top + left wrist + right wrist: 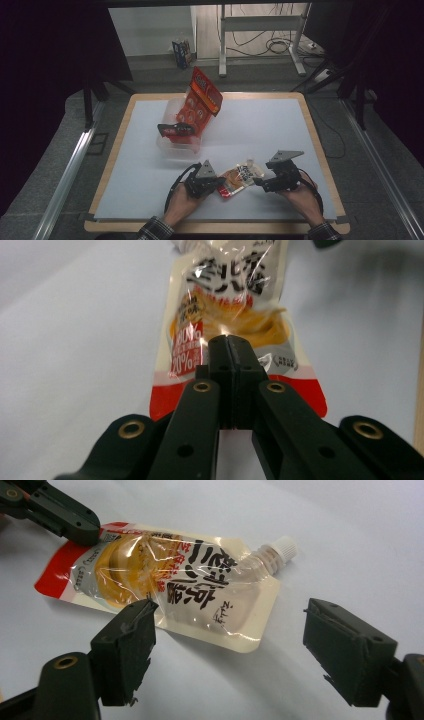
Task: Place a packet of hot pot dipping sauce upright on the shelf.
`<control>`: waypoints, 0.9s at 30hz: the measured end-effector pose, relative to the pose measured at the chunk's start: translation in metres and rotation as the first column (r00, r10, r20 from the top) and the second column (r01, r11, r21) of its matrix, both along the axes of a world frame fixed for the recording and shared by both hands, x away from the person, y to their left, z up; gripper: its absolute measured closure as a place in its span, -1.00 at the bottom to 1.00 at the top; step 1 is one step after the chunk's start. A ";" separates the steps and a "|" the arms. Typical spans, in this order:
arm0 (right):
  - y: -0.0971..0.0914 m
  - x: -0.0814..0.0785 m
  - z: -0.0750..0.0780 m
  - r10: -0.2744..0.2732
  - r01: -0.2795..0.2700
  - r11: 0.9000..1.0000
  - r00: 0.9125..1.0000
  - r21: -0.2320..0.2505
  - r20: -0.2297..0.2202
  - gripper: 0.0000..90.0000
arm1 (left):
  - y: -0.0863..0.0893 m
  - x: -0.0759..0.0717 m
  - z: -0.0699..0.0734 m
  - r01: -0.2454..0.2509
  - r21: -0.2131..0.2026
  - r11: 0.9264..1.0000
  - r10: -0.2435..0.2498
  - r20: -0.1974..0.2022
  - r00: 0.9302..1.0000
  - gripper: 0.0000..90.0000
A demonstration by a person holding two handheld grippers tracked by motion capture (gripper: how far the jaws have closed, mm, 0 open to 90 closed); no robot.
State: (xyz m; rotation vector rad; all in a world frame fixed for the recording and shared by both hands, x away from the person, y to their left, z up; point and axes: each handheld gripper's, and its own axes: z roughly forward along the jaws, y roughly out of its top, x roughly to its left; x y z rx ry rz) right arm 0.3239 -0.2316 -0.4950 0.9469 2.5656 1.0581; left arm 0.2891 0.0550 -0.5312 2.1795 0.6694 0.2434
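Left hand-held gripper is clamped shut on the red end of the clear spouted jelly pouch lying on the white tabletop, right hand-held gripper gapes wide beside it w/ nothing held, so next imo is nipping the cap end & lifting.

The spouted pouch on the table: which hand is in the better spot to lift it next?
Probably the left. The left gripper has its fingers shut on the red bottom edge of the spouted pouch. The right gripper is open, its fingers apart beside the pouch near the white cap, touching nothing.
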 end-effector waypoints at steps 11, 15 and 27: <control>-0.002 0.003 -0.007 0.002 -0.002 1.000 0.999 0.011 -0.046 -0.74 | -0.003 -0.010 -0.010 -0.023 0.044 0.999 0.022 0.007 1.000 1.00; 0.002 0.005 -0.012 0.009 -0.008 1.000 0.997 0.012 -0.082 -0.79 | -0.001 -0.010 -0.010 -0.017 0.050 0.999 0.017 0.002 1.000 1.00; 0.012 0.021 -0.025 0.017 0.004 0.995 0.978 0.100 -0.208 -0.77 | -0.001 -0.010 -0.009 -0.013 0.056 0.998 0.013 -0.006 1.000 1.00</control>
